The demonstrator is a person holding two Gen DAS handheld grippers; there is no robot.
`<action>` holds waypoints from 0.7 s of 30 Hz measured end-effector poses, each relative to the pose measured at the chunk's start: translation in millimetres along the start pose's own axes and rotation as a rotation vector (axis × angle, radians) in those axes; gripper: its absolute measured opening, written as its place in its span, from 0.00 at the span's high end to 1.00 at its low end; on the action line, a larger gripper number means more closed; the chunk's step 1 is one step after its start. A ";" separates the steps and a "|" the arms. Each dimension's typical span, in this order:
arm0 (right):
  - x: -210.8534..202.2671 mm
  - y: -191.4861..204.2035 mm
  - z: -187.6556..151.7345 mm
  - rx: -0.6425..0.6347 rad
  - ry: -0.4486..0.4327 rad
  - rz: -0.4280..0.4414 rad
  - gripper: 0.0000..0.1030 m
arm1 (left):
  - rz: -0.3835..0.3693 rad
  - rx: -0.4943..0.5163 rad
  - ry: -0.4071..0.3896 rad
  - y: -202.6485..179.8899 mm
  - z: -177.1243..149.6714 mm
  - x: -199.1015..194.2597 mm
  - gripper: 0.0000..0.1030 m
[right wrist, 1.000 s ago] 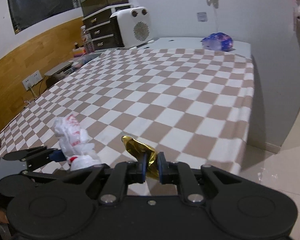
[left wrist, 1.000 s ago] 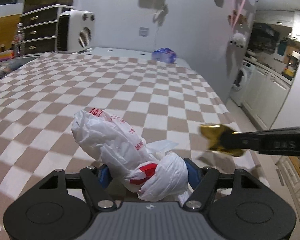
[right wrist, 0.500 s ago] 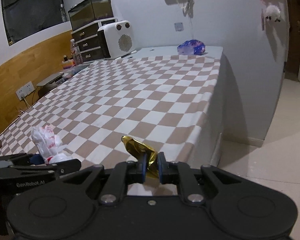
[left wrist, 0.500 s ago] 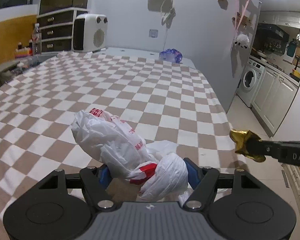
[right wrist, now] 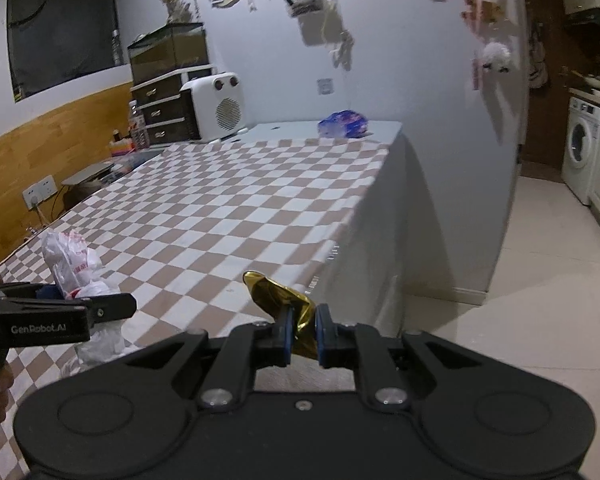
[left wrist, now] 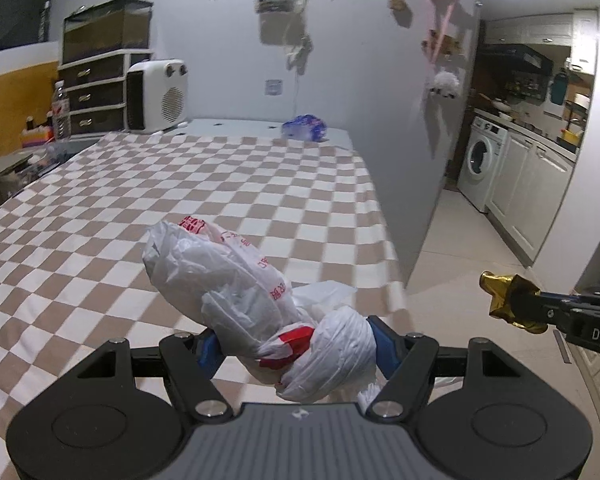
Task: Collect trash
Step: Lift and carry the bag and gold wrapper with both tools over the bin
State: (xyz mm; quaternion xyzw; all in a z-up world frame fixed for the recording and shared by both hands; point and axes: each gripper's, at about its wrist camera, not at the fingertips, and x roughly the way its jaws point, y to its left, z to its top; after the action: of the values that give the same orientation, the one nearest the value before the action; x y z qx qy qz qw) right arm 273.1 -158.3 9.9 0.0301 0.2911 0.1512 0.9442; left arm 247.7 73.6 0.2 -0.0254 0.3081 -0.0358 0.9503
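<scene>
A crumpled white plastic bag with red print is clamped between the blue pads of my left gripper, held above the near edge of the checkered table. The same bag shows at the left of the right wrist view. My right gripper is shut on a crumpled gold foil wrapper, held beyond the table's right corner over the floor. In the left wrist view the foil wrapper sits at the right gripper's tip, lower right.
A blue and white plastic package lies at the table's far end beside a white heater. Drawers and a glass tank stand at the back left. Tiled floor and a washing machine lie to the right.
Both grippers have drawn back from the table and risen a little, each still gripping its item. The right gripper has shifted rightward, now past the table corner over the floor.
</scene>
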 end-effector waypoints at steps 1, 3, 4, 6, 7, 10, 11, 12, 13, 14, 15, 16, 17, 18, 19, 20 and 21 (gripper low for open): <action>-6.3 -4.2 -2.1 0.003 -0.005 -0.009 0.88 | -0.006 0.007 -0.002 -6.7 -0.9 -2.1 0.31; -18.1 -13.0 -7.0 0.008 -0.013 -0.027 0.88 | -0.020 0.018 -0.005 -20.7 -3.1 -5.1 0.31; -24.0 -18.1 -9.3 0.013 -0.016 -0.035 0.88 | -0.029 0.023 -0.006 -27.6 -4.2 -6.2 0.31; -35.5 -29.0 -14.2 0.024 -0.022 -0.049 0.88 | -0.046 0.029 -0.005 -42.8 -7.7 -7.4 0.31; -41.2 -34.9 -16.7 0.031 -0.025 -0.057 0.88 | -0.055 0.033 -0.003 -51.0 -9.7 -7.7 0.31; -56.4 -52.1 -24.0 0.047 -0.032 -0.083 0.88 | -0.080 0.049 0.004 -74.6 -13.7 -6.3 0.31; -60.9 -57.7 -26.5 0.053 -0.034 -0.092 0.88 | -0.089 0.056 0.006 -83.7 -15.4 -5.5 0.31; -65.8 -63.7 -29.3 0.059 -0.037 -0.102 0.88 | -0.097 0.066 0.008 -92.8 -16.8 -4.6 0.31; -70.8 -70.3 -32.3 0.067 -0.040 -0.111 0.88 | -0.106 0.079 0.010 -102.0 -18.3 -3.6 0.31; -75.6 -77.5 -35.3 0.074 -0.042 -0.121 0.88 | -0.115 0.090 0.011 -111.5 -19.6 -2.5 0.31; -79.6 -83.9 -38.1 0.081 -0.043 -0.130 0.88 | -0.125 0.097 0.013 -120.2 -20.6 -1.4 0.31; -84.0 -91.4 -41.4 0.088 -0.044 -0.141 0.88 | -0.137 0.105 0.014 -130.3 -21.9 0.1 0.31; -88.0 -98.4 -44.4 0.095 -0.045 -0.152 0.88 | -0.147 0.111 0.015 -138.2 -23.1 1.3 0.31; -92.2 -106.4 -48.1 0.105 -0.045 -0.163 0.88 | -0.158 0.118 0.017 -147.1 -24.8 2.4 0.31; -95.8 -114.1 -51.7 0.115 -0.045 -0.173 0.88 | -0.171 0.125 0.019 -156.1 -26.5 4.0 0.31; -99.0 -121.9 -55.5 0.125 -0.044 -0.183 0.88 | -0.185 0.132 0.024 -166.2 -28.6 6.5 0.31; -101.6 -128.7 -59.4 0.132 -0.042 -0.194 0.88 | -0.197 0.137 0.027 -174.3 -30.2 9.1 0.31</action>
State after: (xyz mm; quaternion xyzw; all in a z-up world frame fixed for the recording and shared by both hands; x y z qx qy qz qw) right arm 194.7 -313.6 -3.1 0.0673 0.2822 0.0391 0.9562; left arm 228.2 -101.6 -17.3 0.0102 0.3139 -0.1503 0.9374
